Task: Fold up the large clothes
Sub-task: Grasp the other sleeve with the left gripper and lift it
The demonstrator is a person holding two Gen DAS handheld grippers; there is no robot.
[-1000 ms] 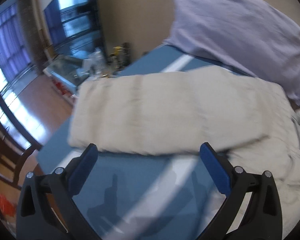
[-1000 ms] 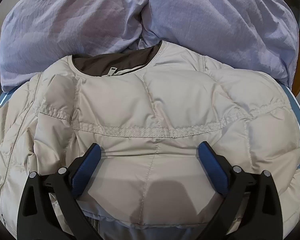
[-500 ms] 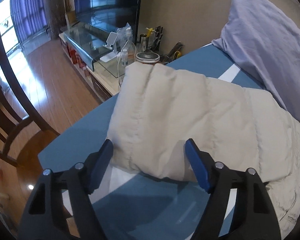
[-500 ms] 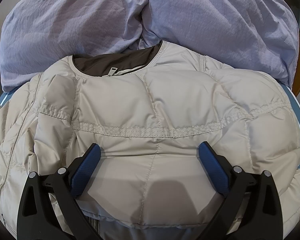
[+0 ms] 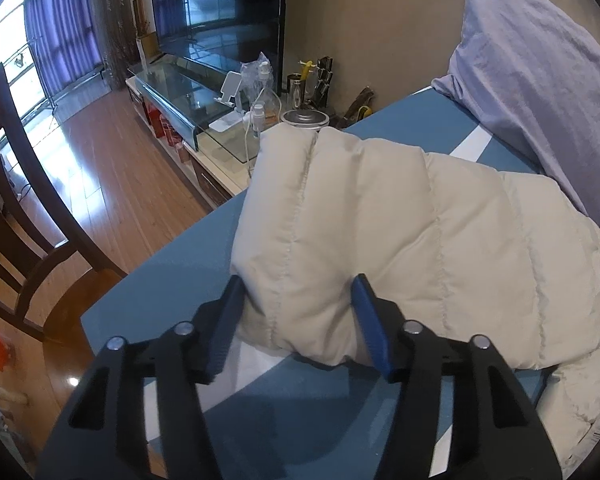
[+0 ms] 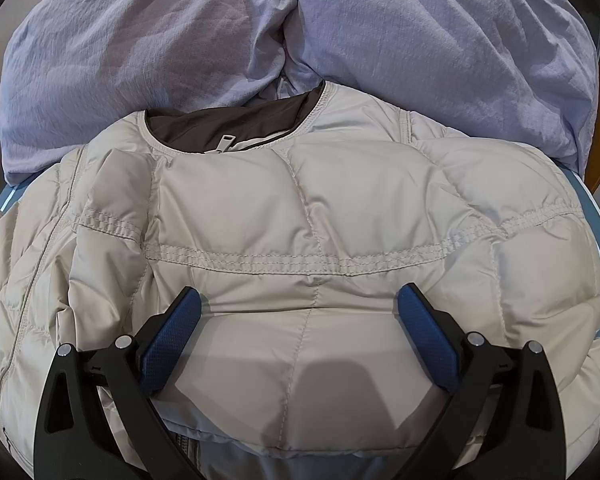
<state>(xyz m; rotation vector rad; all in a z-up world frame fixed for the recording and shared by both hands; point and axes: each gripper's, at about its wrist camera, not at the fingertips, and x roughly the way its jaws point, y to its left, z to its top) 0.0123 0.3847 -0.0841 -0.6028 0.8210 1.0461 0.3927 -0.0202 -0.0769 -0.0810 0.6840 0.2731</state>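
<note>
A cream quilted puffer jacket lies on a blue bed sheet, collar toward the pillows. In the left wrist view its sleeve stretches out to the left. My left gripper has closed around the sleeve's cuff end, which bulges between the blue pads and lifts off the sheet. My right gripper is open wide, hovering just above the jacket's upper back, holding nothing.
Two lilac pillows lie behind the jacket's collar; one shows in the left wrist view. The bed edge drops to a wooden floor. A dark wooden chair and a glass TV stand with bottles stand beyond.
My left gripper moved in on the sleeve end and closed from wide open onto the cuff, bunching and lifting it. The right gripper has not moved.
</note>
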